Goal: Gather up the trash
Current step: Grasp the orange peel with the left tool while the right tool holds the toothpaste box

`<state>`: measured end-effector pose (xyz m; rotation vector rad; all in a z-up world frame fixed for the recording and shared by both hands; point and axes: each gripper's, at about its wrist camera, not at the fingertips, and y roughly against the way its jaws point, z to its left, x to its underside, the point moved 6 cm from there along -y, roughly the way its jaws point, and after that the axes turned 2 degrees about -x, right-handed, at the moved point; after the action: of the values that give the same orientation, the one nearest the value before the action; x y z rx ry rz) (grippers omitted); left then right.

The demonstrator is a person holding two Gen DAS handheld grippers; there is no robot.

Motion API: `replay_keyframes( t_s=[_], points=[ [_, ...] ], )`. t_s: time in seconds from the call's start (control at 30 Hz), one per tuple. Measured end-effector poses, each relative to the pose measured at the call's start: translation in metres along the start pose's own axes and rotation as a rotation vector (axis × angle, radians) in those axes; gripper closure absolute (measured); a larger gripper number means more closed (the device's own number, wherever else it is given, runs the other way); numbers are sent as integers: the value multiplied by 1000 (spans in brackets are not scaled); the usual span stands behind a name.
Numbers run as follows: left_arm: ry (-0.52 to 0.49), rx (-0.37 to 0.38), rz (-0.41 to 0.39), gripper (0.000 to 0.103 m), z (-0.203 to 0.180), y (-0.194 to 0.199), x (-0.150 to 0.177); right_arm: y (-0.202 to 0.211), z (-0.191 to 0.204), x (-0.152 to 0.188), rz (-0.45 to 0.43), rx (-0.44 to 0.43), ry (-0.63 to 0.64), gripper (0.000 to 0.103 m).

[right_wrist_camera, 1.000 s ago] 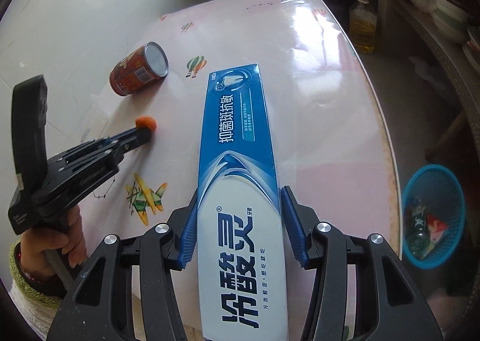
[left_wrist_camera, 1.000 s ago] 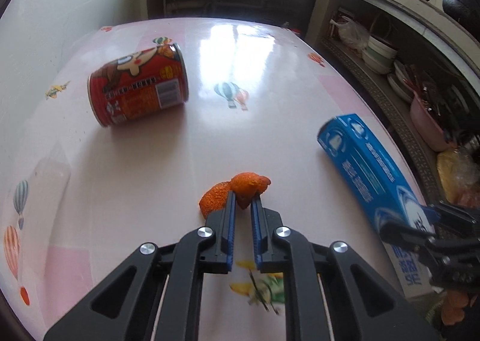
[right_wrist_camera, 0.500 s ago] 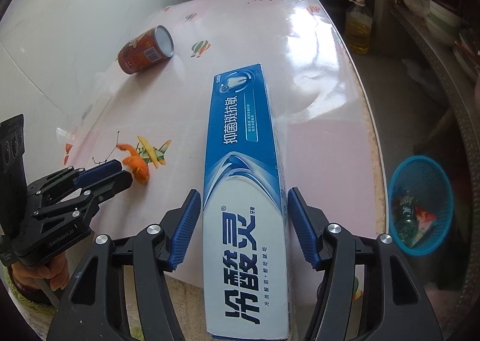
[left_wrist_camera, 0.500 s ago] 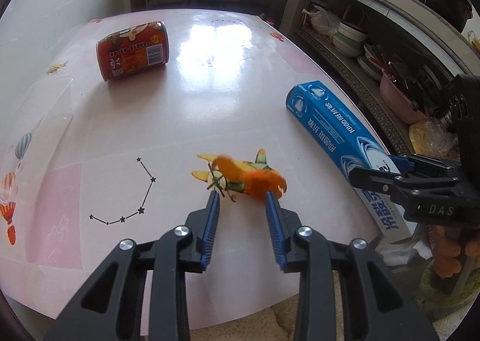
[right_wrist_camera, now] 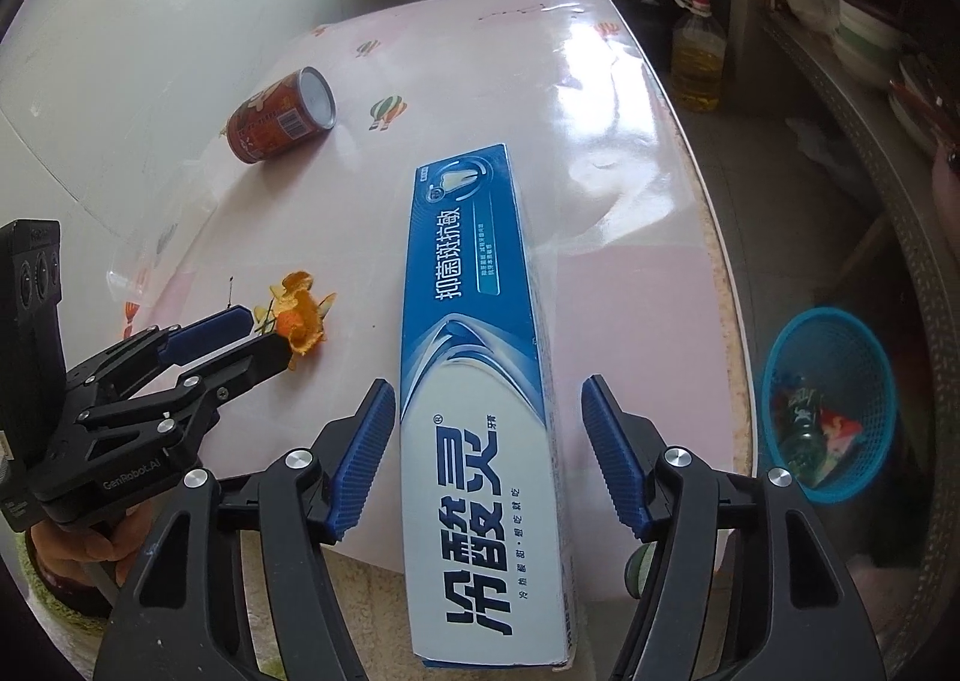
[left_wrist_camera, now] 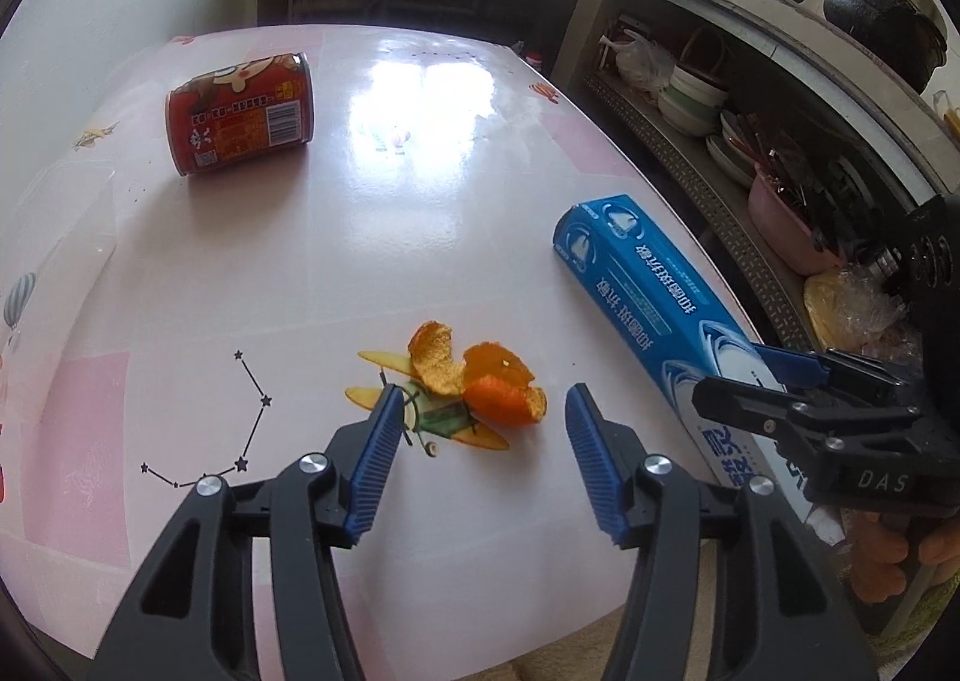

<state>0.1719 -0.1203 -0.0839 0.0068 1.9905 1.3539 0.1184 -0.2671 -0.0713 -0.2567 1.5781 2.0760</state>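
An orange peel [left_wrist_camera: 474,381] lies on the pink table [left_wrist_camera: 372,237], just ahead of my open left gripper [left_wrist_camera: 480,423]; its fingers stand apart on either side, not touching it. The peel also shows in the right wrist view [right_wrist_camera: 298,318]. A long blue toothpaste box [right_wrist_camera: 480,375] lies along the table's near right edge between the fingers of my open right gripper [right_wrist_camera: 489,435], overhanging the edge; there are gaps on both sides. The box also shows in the left wrist view [left_wrist_camera: 654,297]. A red drink can [left_wrist_camera: 240,114] lies on its side at the far left.
A blue mesh waste basket [right_wrist_camera: 831,402] with some trash in it stands on the floor right of the table. An oil bottle [right_wrist_camera: 696,63] stands on the floor beyond. Shelves with bowls [left_wrist_camera: 696,93] line the right wall.
My left gripper pulled the peel back toward the near edge, then opened and let it go. My right gripper has opened off the toothpaste box, which now rests on the table.
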Motion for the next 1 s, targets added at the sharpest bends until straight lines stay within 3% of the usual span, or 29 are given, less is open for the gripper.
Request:
replay_keyframes(
  t_s=[0.2,0.53,0.7,1.0],
  points=[
    [-4,-29,7,50,-5,-11,-3,-2,-2,-1,1,1,-12,41],
    [-140,-127,-21,82,-23,-16,1,-9,0,0,17,16,-2,41],
    [-154,-140,-27,87,-27,-17,0,-13,3,0,30,38,24,41],
    [-165,-150,-46,91,-28,-14,-1,-12,-2,-1,31,35,12,53]
  ],
)
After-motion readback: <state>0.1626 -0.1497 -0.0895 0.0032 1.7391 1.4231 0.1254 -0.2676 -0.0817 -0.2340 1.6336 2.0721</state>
